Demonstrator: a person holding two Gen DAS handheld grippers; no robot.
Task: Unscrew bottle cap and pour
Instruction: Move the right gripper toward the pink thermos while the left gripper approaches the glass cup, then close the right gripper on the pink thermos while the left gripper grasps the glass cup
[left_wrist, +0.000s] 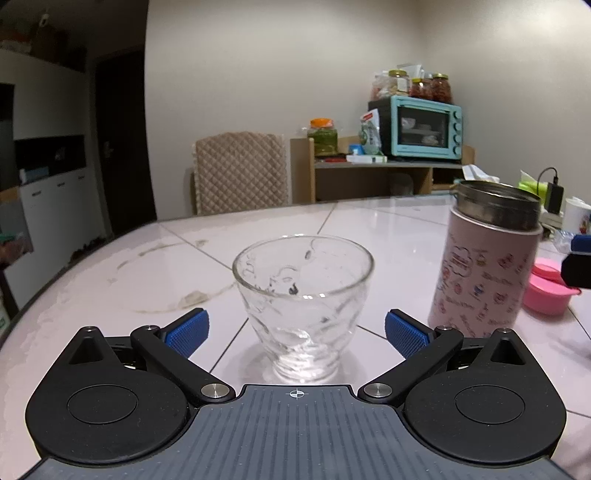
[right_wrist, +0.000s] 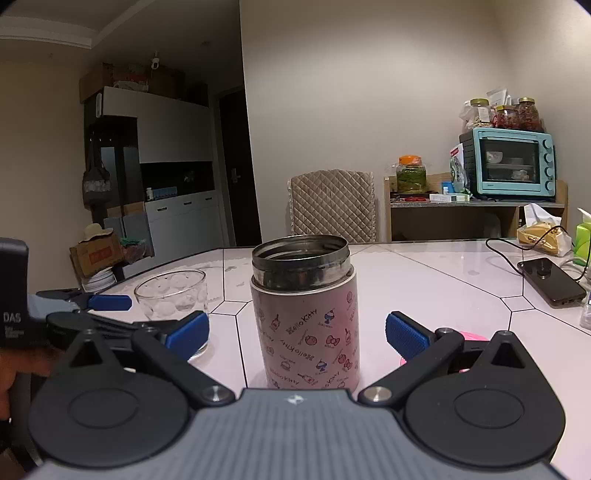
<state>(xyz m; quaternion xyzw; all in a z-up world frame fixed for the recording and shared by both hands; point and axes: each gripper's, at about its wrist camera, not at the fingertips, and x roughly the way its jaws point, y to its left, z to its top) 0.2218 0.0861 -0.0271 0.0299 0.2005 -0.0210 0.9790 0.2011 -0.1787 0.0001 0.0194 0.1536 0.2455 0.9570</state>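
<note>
The left hand-held gripper (left_wrist: 297, 332) was wide open, with its two blue pads on each side of a clear glass cup (left_wrist: 303, 306). The pads did not touch the cup. The cup stood upright on the pale tiled worktop (left_wrist: 129, 266) and looked empty.

The right hand-held gripper (right_wrist: 297, 334) was wide open too. Its blue pads sat on each side of a pink flask (right_wrist: 304, 314) with little cartoon pictures on it, but they were not touching it. The flask stood upright on the worktop, just to the right of the cup. Its cap was off, and its shiny metal mouth was open at the top. I could not tell what was inside.

A pink cap (left_wrist: 548, 291) lay on the worktop to the right of the flask. A black phone (right_wrist: 550, 282) with a cable lay farther off on the right. At the back of the room stood a blue toaster oven (right_wrist: 511, 162) on a shelf.
</note>
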